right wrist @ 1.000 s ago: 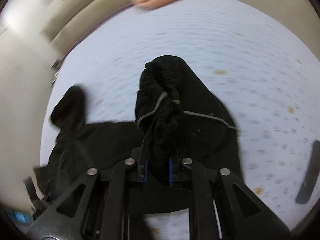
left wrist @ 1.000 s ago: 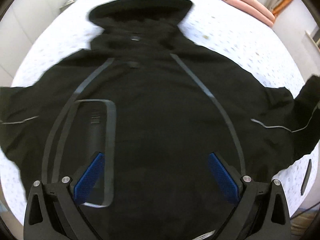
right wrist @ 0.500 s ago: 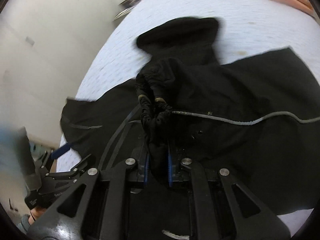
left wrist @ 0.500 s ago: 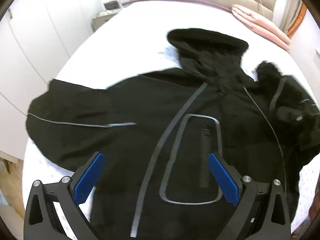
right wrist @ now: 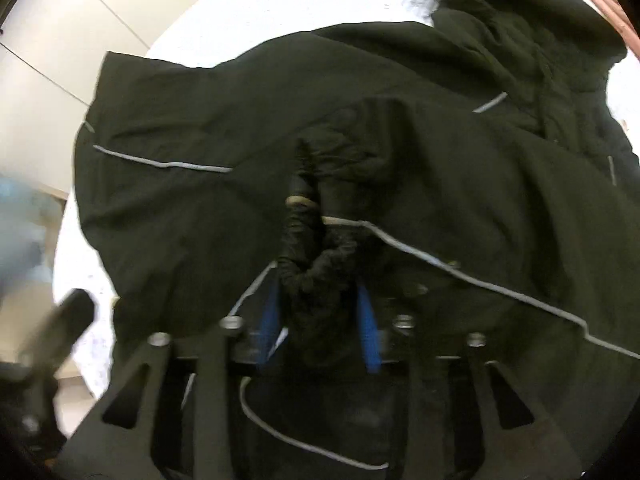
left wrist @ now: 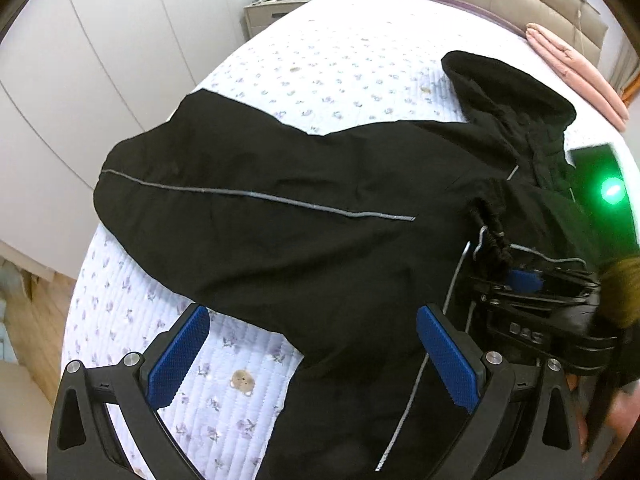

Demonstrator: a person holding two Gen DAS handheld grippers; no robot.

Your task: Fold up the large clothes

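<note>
A large black hooded jacket (left wrist: 288, 216) with grey reflective piping lies spread on the bed. Its left sleeve (left wrist: 168, 184) stretches toward the bed's left edge and its hood (left wrist: 512, 92) points to the headboard. My left gripper (left wrist: 312, 356) is open and empty, just above the jacket's lower hem. My right gripper (right wrist: 318, 316) holds the bunched elastic cuff (right wrist: 316, 248) of the right sleeve between its blue pads (right wrist: 366, 324), with that sleeve folded across the jacket's chest. The right gripper also shows in the left wrist view (left wrist: 532, 300).
The bed has a white quilt (left wrist: 200, 376) with small flower prints. Folded pink cloth (left wrist: 576, 68) lies by the beige headboard. White wardrobe doors (left wrist: 80, 60) and a nightstand (left wrist: 272, 12) stand to the left. Wooden floor (left wrist: 36, 312) shows past the bed's left edge.
My right gripper carried the right sleeve cuff leftward over the jacket's chest, and its pads now stand a little wider apart. My left gripper swung left, toward the left sleeve and hem.
</note>
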